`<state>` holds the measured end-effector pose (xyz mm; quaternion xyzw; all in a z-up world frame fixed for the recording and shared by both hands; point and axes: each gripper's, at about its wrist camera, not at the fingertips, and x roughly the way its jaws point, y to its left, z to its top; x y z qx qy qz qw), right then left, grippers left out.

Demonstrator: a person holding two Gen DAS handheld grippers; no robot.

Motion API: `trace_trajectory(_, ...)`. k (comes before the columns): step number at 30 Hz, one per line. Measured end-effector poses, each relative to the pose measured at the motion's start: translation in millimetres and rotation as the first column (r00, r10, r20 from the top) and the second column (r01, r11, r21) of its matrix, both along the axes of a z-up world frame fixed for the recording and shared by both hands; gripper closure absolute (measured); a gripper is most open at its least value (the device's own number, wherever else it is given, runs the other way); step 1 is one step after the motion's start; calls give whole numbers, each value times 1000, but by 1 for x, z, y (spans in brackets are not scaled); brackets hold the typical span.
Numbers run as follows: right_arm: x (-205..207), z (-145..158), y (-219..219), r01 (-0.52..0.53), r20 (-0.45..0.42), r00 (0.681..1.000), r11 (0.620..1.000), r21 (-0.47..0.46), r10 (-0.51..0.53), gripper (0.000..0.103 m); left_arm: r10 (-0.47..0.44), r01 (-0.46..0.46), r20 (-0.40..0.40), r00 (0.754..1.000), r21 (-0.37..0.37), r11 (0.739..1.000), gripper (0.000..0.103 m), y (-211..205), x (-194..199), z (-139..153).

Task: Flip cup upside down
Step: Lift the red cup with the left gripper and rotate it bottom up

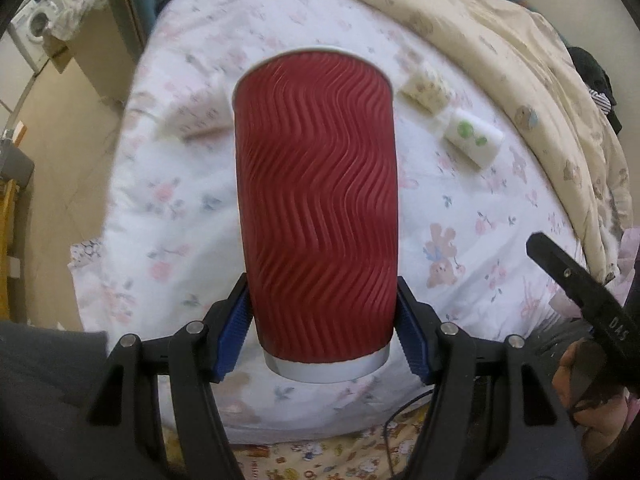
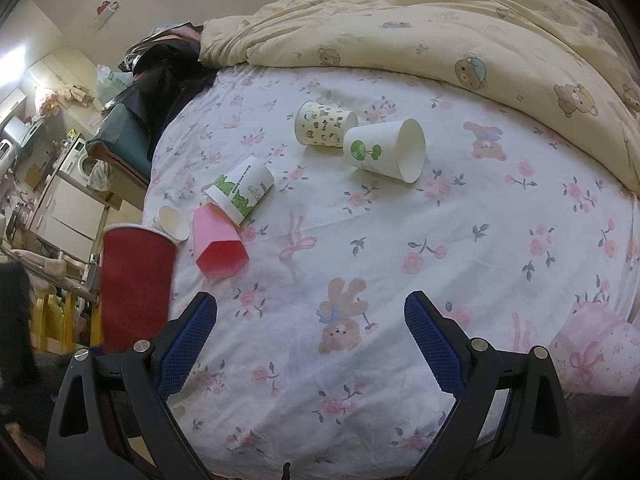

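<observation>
A tall red ribbed paper cup (image 1: 316,208) is clamped near its white base between the blue pads of my left gripper (image 1: 323,312). It is held in the air above the floral bed sheet (image 1: 180,220), rim pointing away from the camera. The same cup shows at the left of the right wrist view (image 2: 134,280), rim up. My right gripper (image 2: 310,312) is open and empty, low over the sheet. Its black body also shows at the right edge of the left wrist view (image 1: 580,292).
Several cups lie on their sides on the sheet: a pink hexagonal one (image 2: 216,244), a small white one (image 2: 173,222), a green-print one (image 2: 242,190), a bear-print one (image 2: 324,124) and a white one with a green tree (image 2: 384,150). A cream quilt (image 2: 440,20) is bunched at the back.
</observation>
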<state>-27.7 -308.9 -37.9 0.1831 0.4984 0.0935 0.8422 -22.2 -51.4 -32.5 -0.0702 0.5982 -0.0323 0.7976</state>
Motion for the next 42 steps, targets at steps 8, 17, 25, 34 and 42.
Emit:
trace_trajectory(8, 2, 8, 15, -57, 42, 997, 998, -38, 59, 6, -18, 17, 35, 999, 38, 999, 41, 23, 9, 2)
trace_trajectory(17, 16, 9, 20, -101, 22, 995, 995, 24, 100, 6, -14, 15, 58, 998, -20, 1000, 41, 26, 15, -14)
trace_trajectory(25, 42, 23, 46, -233, 82, 970, 971, 63, 227, 6, -115, 116, 24, 993, -46, 992, 41, 3, 8, -22)
trace_trajectory(34, 53, 17, 66, -301, 84, 952, 950, 86, 294, 6, -233, 232, 1, 973, -76, 970, 41, -26, -4, -21)
trace_trajectory(42, 56, 12, 66, -286, 68, 957, 954, 88, 281, 6, -301, 303, 33, 953, -59, 951, 41, -41, -14, -14)
